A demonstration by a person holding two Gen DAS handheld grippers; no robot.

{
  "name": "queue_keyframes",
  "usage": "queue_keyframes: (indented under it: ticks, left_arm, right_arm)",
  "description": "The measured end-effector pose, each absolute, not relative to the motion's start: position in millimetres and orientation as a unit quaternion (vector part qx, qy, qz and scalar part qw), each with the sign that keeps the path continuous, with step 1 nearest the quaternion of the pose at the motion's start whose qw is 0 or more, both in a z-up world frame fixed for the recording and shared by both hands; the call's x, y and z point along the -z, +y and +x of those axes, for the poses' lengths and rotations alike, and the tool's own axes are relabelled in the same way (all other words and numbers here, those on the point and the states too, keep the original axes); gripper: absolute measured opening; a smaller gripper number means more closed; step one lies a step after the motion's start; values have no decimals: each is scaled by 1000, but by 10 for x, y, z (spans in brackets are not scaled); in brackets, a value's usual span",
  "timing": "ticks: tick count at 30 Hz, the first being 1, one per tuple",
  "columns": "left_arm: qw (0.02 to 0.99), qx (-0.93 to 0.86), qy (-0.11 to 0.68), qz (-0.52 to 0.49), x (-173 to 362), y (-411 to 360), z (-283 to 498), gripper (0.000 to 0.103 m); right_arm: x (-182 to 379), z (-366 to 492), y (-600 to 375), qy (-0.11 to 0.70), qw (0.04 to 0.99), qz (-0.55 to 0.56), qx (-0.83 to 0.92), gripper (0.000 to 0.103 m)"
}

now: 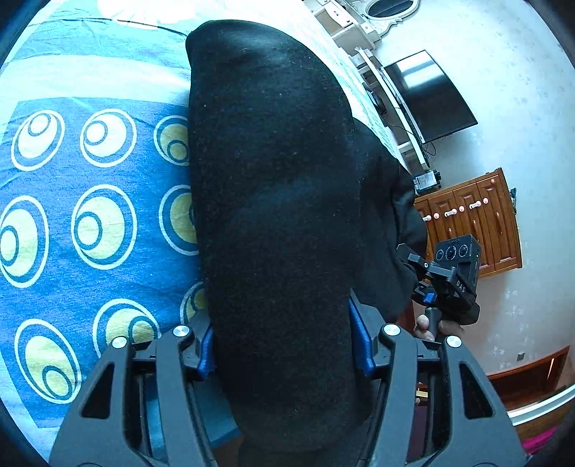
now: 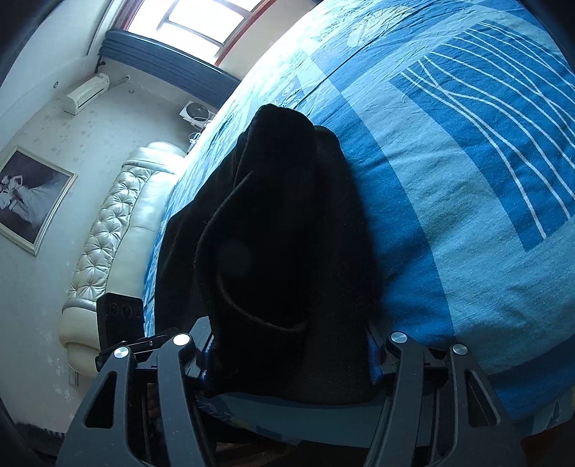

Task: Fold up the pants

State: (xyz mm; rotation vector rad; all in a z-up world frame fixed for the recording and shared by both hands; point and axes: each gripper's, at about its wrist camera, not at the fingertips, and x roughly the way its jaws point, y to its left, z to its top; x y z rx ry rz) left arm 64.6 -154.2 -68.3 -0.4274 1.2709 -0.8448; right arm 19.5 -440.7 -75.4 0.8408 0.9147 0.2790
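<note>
Both the left gripper [image 1: 284, 345] and the right gripper [image 2: 287, 354] clamp the black pants [image 1: 273, 201], which stretch ahead over the blue bedspread [image 1: 90, 215].

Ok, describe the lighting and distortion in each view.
Left wrist: strong fisheye curve, black pants show faint lint texture, bedsheet evenly lit, TV reflects glare. Right wrist: window blown out, pants nearly featureless black, dark corners.

Left tool [image 1: 284, 345] and right tool [image 2: 287, 355] each clamp black cloth.
</note>
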Motion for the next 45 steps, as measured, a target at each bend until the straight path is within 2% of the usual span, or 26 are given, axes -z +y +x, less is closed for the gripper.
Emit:
queue_keyframes:
  ticks: [10, 29, 45]
  left_arm:
    - [747, 348, 551, -133, 494, -1394, 602, 53]
    - [773, 275, 543, -175, 444, -400, 546, 53]
    - [774, 275, 536, -195, 475, -264, 461, 53]
  right_arm:
    - [759, 313, -4171, 431, 798, 395, -146, 57]
    - [769, 882, -3061, 479, 776, 348, -220, 57]
    - [750, 913, -2893, 490, 775, 338, -215, 57]
